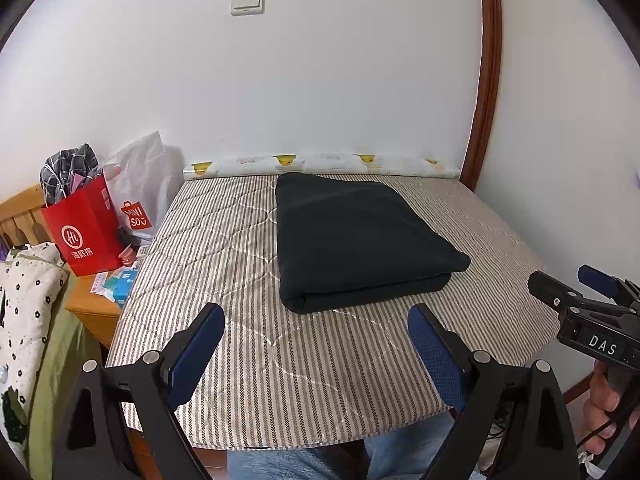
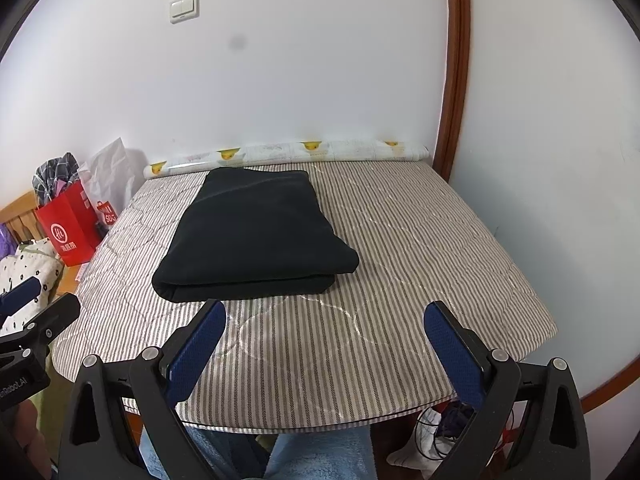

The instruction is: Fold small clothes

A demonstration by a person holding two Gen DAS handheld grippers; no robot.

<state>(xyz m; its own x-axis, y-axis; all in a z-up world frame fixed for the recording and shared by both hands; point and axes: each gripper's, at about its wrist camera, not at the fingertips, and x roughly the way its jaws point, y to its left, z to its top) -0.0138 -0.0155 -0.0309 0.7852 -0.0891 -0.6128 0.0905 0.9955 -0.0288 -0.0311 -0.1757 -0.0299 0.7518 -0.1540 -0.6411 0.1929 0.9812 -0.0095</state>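
A dark garment (image 1: 360, 240) lies folded into a thick rectangle on the striped quilted table cover (image 1: 248, 248), toward the back. The right wrist view shows the same folded garment (image 2: 256, 236) left of centre. My left gripper (image 1: 316, 320) hangs open above the table's near edge, just short of the garment, nothing between its blue pads. Over the front right of the cover (image 2: 420, 248), my right gripper (image 2: 324, 316) is open and holds nothing. In the left wrist view the right gripper (image 1: 568, 280) appears at the far right, held by a hand (image 1: 604, 400).
A red paper bag (image 1: 86, 232) and a white bag (image 1: 138, 188) stand on a wooden side table (image 1: 94, 312) at the left. A rolled printed sheet (image 1: 320, 164) lies along the white wall. A wooden door frame (image 1: 486, 80) rises at right. Blue-trousered legs (image 2: 312, 456) sit below the table edge.
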